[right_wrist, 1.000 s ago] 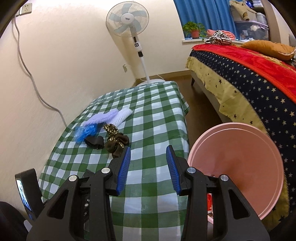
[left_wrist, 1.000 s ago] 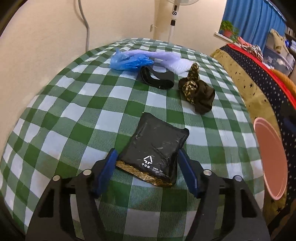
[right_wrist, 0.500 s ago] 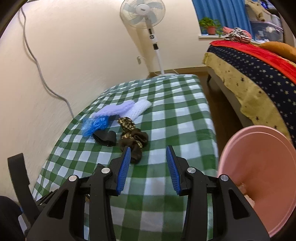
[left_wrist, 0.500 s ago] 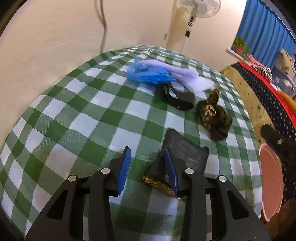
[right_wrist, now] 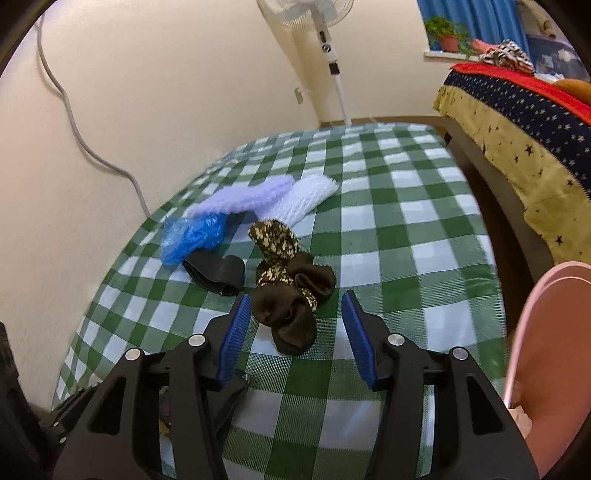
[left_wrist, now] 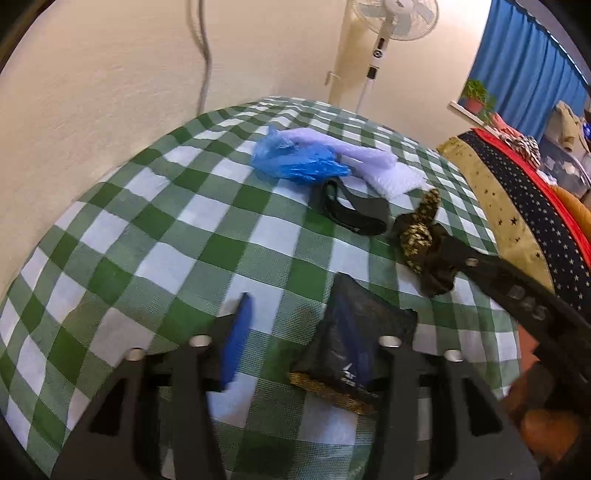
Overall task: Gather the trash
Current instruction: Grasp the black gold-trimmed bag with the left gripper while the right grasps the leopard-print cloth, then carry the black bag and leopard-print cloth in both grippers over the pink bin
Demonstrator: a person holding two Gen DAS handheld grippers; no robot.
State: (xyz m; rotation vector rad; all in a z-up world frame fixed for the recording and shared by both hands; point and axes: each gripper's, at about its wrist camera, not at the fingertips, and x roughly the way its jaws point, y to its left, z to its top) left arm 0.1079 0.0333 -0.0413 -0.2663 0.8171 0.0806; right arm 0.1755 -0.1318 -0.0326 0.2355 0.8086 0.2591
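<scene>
On the green checked tablecloth (left_wrist: 155, 236) lie a blue plastic bag (left_wrist: 295, 162), a black band (left_wrist: 351, 210), a brown and gold crumpled wrapper (left_wrist: 421, 236) and white and lilac foam nets (left_wrist: 373, 166). My left gripper (left_wrist: 299, 343) has its fingers apart; a black foil pouch (left_wrist: 354, 343) leans tilted against the right finger, its hold unclear. My right gripper (right_wrist: 291, 332) is open, its fingers either side of the brown wrapper (right_wrist: 291, 295), just short of it. The pink bin (right_wrist: 546, 354) is at the right edge.
A bed with a starred cover (right_wrist: 524, 122) stands right of the table, with a floor gap between. A standing fan (right_wrist: 325, 33) and a grey cable (right_wrist: 74, 122) are by the cream wall behind. The right gripper's body (left_wrist: 517, 295) crosses the left wrist view.
My left gripper narrowed around the black pouch and lifted it onto its edge; the pouch now hangs by the right finger. My right gripper swung left from the bin to the brown wrapper.
</scene>
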